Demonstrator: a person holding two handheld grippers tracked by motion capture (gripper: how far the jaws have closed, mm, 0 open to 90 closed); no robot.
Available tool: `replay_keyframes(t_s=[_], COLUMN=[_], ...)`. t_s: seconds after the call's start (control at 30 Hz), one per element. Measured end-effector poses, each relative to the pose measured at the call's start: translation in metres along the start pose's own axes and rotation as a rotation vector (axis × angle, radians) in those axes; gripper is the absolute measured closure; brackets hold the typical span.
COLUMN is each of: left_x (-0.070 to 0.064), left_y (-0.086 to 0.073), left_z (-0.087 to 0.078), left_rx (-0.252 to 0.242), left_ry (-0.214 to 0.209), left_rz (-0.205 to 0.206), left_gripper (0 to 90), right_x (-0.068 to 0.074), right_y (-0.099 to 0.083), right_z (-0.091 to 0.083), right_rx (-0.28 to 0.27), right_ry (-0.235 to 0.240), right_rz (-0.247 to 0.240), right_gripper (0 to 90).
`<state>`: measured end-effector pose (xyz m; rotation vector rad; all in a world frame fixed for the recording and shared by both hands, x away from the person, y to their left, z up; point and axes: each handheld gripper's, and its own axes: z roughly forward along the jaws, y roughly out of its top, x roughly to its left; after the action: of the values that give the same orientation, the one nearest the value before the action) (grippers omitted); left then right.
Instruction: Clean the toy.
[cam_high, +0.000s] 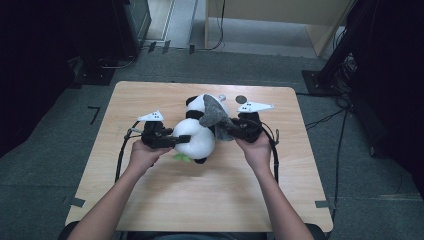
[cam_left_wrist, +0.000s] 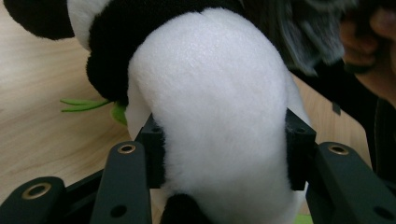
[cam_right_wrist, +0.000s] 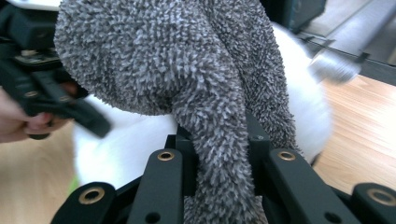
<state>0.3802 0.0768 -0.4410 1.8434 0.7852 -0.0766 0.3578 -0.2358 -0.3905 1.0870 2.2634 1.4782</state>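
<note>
Jaws of the left gripper (cam_left_wrist: 219, 154) clench the toy panda's (cam_high: 197, 131) white rump on the bench (cam_high: 165, 200), while the right gripper (cam_right_wrist: 219, 154) pinches a grey cloth (cam_right_wrist: 187, 70) draped over the panda's far side, nearer that hand.

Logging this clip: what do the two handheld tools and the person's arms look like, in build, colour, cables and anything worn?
Both the left tool and the right tool are matte black, each topped by a pale grey three-cornered plate and trailing a thin black cable. The gripper views show flat black link arms with brass-ringed pivot holes and blocky black fingertips. The forearms are bare, with no sleeves in view.
</note>
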Motion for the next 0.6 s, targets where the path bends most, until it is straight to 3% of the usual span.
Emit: replay_keyframes(t_s=[0.13, 0.2, 0.3, 0.4, 0.53, 0.6], left_x=[-0.003, -0.003, -0.003, -0.001, -0.001, 0.000], left_y=[0.003, 0.003, 0.002, 0.000, 0.000, 0.000], left_z=[-0.002, -0.001, 0.002, 0.006, 0.007, 0.006], left_rx=[-0.052, -0.070, -0.076, -0.093, -0.100, -0.109], left_ry=[0.021, 0.021, 0.052, 0.062, 0.069, 0.067], left_rz=[-0.009, -0.038, -0.055, -0.098, -0.111, -0.124], left_gripper=[49.9, 49.9, 50.0, 50.4, 51.5, 51.6], right_x=[0.019, 0.027, 0.039, 0.046, 0.065, 0.073], right_y=[0.002, 0.000, -0.004, -0.009, -0.016, -0.022], right_z=[0.004, 0.008, 0.015, 0.022, 0.034, 0.042], right_rx=[0.007, 0.020, 0.034, 0.055, 0.096, 0.116], right_ry=[0.046, 0.055, 0.026, 0.067, 0.069, 0.099], right_rz=[-0.013, -0.021, -0.044, -0.050, -0.120, -0.141], right_gripper=[75.3, 75.3, 75.4, 75.5, 75.9, 76.5])
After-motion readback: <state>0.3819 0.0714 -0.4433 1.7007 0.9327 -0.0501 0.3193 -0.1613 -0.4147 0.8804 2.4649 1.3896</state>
